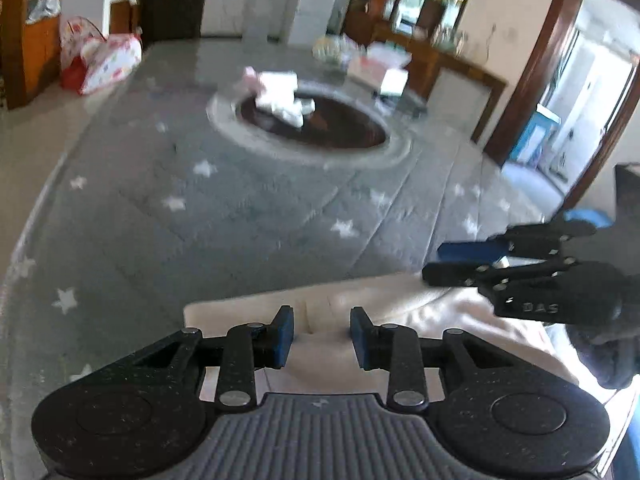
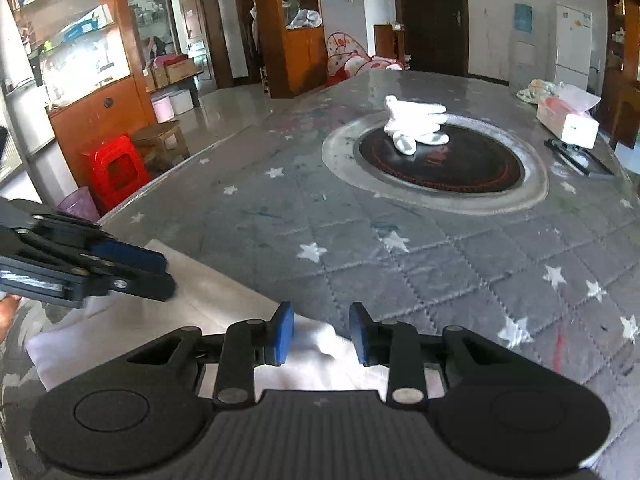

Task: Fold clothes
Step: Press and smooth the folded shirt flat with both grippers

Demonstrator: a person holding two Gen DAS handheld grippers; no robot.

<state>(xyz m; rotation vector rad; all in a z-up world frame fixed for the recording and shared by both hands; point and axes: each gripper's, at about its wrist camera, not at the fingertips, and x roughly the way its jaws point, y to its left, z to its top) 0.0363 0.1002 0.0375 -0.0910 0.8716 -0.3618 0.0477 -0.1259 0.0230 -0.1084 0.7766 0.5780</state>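
A cream-white garment [image 1: 400,304] lies flat at the near edge of the table, its far edge straight. My left gripper [image 1: 322,336] hovers just over that cloth, open, with nothing between its blue pads [image 1: 282,336]. In the right wrist view the same garment [image 2: 140,320] spreads to the lower left, and my right gripper [image 2: 322,334] stands open above its right corner, holding nothing. Each gripper shows in the other's view: the right gripper [image 1: 434,262] at the cloth's right end, the left gripper [image 2: 166,270] over its left part.
The table [image 2: 400,260] carries a grey quilted cover with white stars. A round dark inset [image 2: 440,172] sits mid-table with white gloves [image 2: 416,120] on it. A tissue box [image 2: 568,120] and a flat dark item [image 2: 580,158] lie far right. A red stool [image 2: 116,168] stands on the floor left.
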